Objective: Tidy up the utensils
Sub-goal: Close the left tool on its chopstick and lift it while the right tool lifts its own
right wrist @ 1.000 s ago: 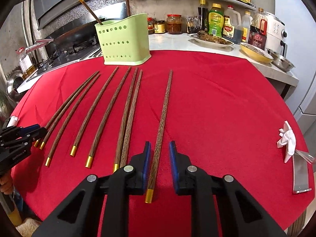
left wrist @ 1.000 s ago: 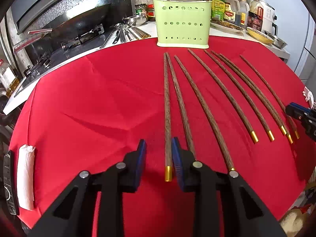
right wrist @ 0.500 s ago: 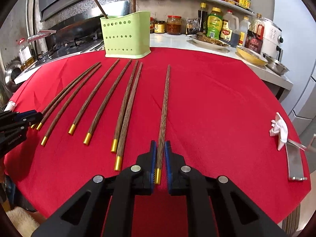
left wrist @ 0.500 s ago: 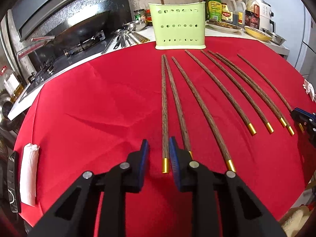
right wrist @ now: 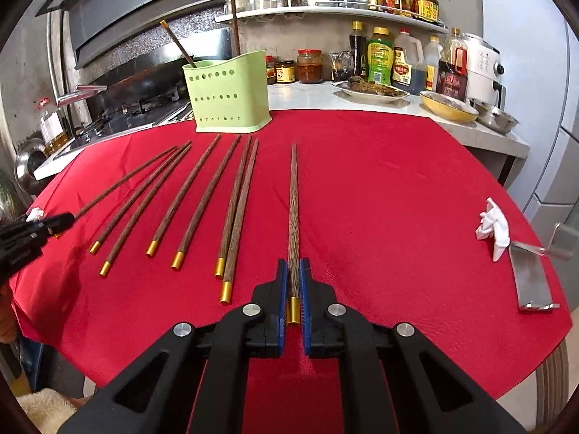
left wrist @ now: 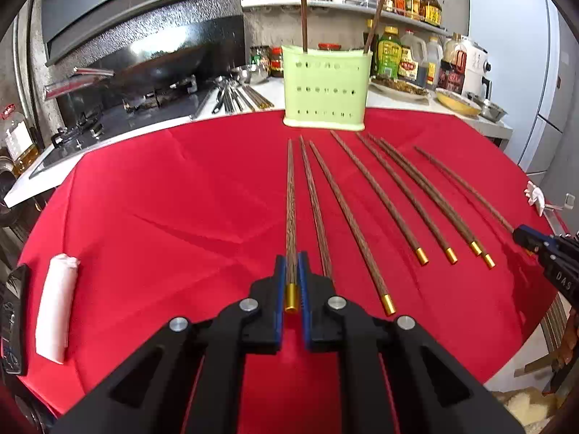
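Several dark wooden chopsticks with gold caps lie side by side on the red tablecloth (left wrist: 163, 199). My left gripper (left wrist: 291, 264) is shut on the gold-capped end of the leftmost chopstick (left wrist: 290, 202). My right gripper (right wrist: 294, 271) is shut on the rightmost chopstick (right wrist: 294, 199) near its gold cap. A light green perforated utensil holder (left wrist: 325, 90) stands at the far edge of the cloth with two chopsticks upright in it; it also shows in the right wrist view (right wrist: 228, 96). The right gripper shows in the left wrist view (left wrist: 542, 249), the left gripper in the right wrist view (right wrist: 32, 231).
A rolled white cloth (left wrist: 56, 307) lies at the left edge. A crumpled white tissue (right wrist: 494, 226) and a metal stand (right wrist: 532, 275) lie at the right. Behind the table is a counter with stove, wok (left wrist: 163, 61), bottles, dishes (right wrist: 448, 106) and loose metal utensils (left wrist: 231, 96).
Both grippers moved forward and closed: the left was open around the leftmost chopstick and now clamps it; the right tightened on the rightmost chopstick.
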{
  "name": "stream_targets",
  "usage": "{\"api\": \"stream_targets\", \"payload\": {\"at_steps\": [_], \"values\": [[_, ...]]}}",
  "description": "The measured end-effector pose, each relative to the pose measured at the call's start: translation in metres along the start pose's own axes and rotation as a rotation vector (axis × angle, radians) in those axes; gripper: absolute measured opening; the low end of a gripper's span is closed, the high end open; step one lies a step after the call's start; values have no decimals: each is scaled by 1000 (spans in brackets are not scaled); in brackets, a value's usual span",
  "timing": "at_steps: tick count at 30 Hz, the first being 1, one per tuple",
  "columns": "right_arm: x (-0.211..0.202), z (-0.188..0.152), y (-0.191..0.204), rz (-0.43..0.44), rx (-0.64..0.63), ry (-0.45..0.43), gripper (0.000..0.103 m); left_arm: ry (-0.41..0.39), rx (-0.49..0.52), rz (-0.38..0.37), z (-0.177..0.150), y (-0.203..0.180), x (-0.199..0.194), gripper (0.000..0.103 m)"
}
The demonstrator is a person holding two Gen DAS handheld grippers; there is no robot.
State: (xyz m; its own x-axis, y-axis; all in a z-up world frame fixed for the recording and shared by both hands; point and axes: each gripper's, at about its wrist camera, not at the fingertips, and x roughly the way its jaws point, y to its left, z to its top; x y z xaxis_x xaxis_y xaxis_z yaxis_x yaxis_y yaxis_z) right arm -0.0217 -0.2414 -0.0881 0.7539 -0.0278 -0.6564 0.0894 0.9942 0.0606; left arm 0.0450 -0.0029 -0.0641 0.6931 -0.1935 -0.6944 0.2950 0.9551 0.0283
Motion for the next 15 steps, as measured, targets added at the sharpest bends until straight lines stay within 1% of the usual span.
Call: {"api": "stream_targets", "payload": {"at_steps": [2,6,8,10,12,14,15], "values": [[-9,1,-1,8,7,-24,7,-27,-10,-3,2,2,-10,7],[-39,17,-2,10,9,-119,7,-107,-16,-4,12,5,-35,7],[-56,28,-1,10,4,-176,6,-151,-17,-21,20,7,-51,7],[-70,39,-1,10,-3,-222,6,-170,-19,-38,29,10,-61,7],[-85,50,0,3,-18,-274,6,-123,-26,-34,38,13,-65,7],[-89,54,0,1,-24,-293,6,-57,-62,-50,41,22,-60,7],[-89,54,-1,0,-27,-294,6,-42,-62,-49,40,24,-58,7]]}}
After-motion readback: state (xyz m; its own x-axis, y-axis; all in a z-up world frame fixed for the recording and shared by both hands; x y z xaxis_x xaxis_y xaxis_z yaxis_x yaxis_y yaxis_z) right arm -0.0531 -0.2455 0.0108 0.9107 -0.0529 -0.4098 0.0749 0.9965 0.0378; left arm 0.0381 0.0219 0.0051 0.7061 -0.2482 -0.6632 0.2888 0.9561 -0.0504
